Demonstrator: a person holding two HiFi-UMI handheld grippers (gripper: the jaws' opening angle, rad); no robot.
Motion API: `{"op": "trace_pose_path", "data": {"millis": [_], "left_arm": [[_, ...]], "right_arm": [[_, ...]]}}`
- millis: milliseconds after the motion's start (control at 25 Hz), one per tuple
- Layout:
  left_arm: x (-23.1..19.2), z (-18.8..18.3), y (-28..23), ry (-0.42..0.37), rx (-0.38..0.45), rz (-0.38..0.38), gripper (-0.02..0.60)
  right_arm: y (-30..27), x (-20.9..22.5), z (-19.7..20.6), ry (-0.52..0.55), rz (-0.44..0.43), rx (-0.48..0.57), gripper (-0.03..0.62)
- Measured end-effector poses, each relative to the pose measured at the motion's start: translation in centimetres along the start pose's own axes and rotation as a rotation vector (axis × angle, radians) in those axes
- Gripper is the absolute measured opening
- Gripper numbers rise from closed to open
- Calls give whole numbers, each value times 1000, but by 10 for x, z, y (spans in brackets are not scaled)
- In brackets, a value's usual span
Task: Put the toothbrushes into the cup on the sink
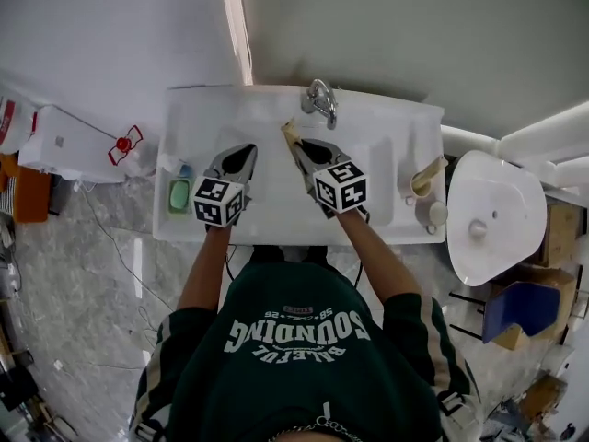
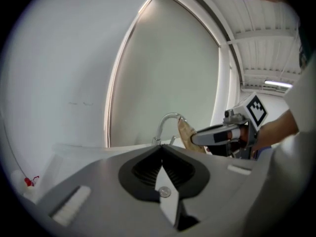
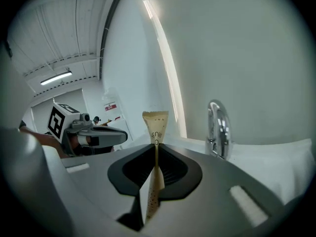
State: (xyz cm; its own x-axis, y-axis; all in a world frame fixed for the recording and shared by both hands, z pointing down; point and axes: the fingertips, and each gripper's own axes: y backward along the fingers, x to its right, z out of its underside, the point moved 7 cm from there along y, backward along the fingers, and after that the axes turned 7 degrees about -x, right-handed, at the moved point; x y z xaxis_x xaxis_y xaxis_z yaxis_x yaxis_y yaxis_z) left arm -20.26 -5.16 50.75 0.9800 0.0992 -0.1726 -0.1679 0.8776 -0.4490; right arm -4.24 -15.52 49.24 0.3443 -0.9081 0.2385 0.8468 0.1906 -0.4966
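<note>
Right gripper view: wrapped toothbrush [image 3: 155, 123] clamped by right gripper [image 3: 156, 144]; cup [image 1: 410, 188] seen only in head view; left gripper [image 2: 161, 151] closed, empty.

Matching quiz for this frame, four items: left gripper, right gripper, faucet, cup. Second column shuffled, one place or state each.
1. left gripper
2. right gripper
3. faucet
4. cup

A. shut on the packet
B. on the right side of the sink
C. shut, empty
D. at the back of the sink, centre

Pairs: 1-C, 2-A, 3-D, 4-B
</note>
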Motion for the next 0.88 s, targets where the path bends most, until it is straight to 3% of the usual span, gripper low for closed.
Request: {"op": "trace_pose_path", "data": {"millis": [600, 880], "left_arm": [[117, -34, -107, -154, -49, 316, 51], [150, -35, -124, -183, -70, 377, 51]], "right_arm": [[149, 93, 65, -185, 338, 105, 28], [205, 121, 87, -258, 444, 168, 28]]}}
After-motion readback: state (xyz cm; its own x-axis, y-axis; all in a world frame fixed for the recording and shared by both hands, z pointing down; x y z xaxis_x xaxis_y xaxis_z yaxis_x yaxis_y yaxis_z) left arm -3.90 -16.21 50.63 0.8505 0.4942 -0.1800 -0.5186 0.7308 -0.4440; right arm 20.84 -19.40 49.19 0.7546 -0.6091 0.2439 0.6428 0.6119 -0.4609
